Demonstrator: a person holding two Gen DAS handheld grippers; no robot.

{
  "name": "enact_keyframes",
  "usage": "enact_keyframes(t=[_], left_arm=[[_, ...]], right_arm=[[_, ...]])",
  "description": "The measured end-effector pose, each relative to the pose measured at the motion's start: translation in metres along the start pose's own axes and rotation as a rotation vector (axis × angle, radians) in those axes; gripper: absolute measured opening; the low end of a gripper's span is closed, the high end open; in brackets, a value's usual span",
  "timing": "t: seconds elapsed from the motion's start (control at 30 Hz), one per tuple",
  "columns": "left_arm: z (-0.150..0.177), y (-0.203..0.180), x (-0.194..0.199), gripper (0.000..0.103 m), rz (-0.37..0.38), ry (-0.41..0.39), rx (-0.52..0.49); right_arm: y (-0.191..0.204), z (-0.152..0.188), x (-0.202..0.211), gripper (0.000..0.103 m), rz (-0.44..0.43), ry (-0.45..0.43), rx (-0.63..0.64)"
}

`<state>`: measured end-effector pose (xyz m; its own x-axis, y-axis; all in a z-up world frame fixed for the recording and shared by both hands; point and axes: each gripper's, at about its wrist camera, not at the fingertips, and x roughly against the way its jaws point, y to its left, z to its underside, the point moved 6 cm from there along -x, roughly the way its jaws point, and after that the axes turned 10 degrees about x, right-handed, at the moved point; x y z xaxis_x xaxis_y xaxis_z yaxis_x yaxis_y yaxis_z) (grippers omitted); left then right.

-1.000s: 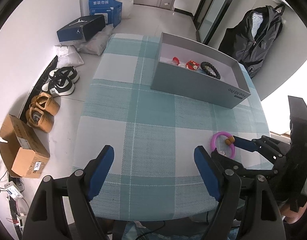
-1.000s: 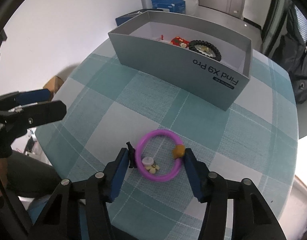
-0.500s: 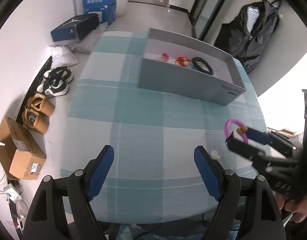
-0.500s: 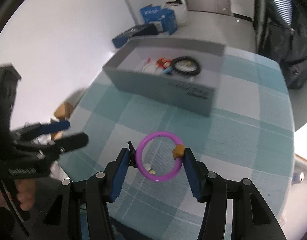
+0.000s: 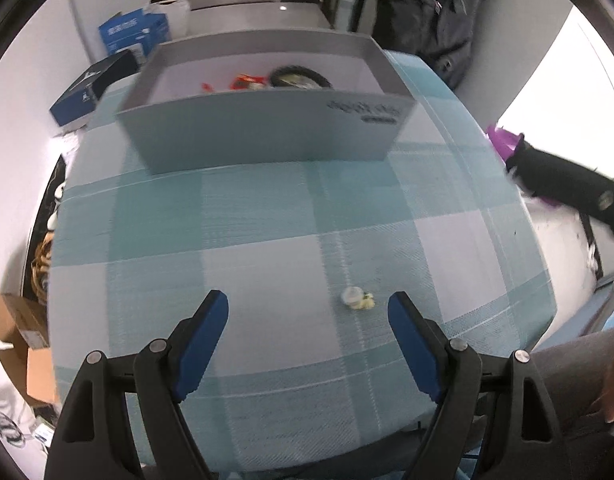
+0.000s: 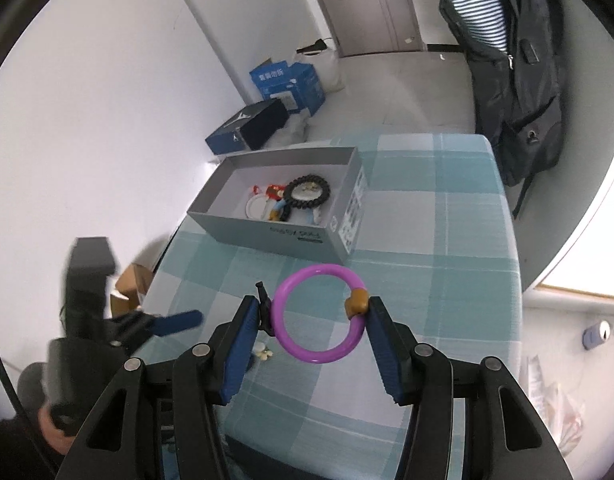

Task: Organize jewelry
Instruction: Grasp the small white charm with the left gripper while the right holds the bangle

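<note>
Right gripper (image 6: 313, 330) is clamped across the purple bangle (image 6: 319, 314), one blue pad against the ring's left edge, the other against the brown bead (image 6: 355, 303) on its right, and the ring hangs in the lower middle of the right wrist view, clear of the checked tablecloth (image 6: 439, 248). Above it, mid-frame, sits the open grey box (image 6: 267, 236), and inside you can see a black beaded bracelet (image 6: 309, 191), a white ring and some red and blue pieces bunched together. Over on the lower left of that view, the left gripper (image 6: 179, 320) comes in blurred, held in a hand. Switching to the left wrist view: left gripper (image 5: 307, 336) with its blue fingers spread wide and nothing between the pads. Just inside the right-hand finger, on a pale square of cloth, lies a small white and yellow charm (image 5: 357, 298), on its own. The grey box fills the upper middle here, and at the right edge a blurred dark finger shows with a scrap of purple beside it.
</note>
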<state>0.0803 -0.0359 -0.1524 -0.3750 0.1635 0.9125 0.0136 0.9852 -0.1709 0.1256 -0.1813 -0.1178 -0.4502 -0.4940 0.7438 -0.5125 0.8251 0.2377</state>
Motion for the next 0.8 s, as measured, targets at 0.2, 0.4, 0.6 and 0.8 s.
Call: enact_keyframes(t=[0.2,0.4,0.6,0.8], left_arm=[[0.001,-0.011,-0.005,0.071,-0.038,-0.013,-0.065],[0.005,-0.008,-0.004,0.038,-0.058,-0.005,-0.084],[0.007,-0.013,-0.002,0.014,-0.049,-0.008,-0.102],[0.008,-0.019,-0.003,0.013,-0.053,-0.003,-0.120]], right_arm=[[-0.011,0.002,0.005,0.053,-0.005,-0.011,-0.021],[-0.025,0.005,0.007,0.053,-0.011,-0.002,-0.074],[-0.022,0.002,0.011,0.053,-0.015,-0.018,-0.074],[-0.019,0.004,0.009,0.053,-0.015,-0.009,-0.062]])
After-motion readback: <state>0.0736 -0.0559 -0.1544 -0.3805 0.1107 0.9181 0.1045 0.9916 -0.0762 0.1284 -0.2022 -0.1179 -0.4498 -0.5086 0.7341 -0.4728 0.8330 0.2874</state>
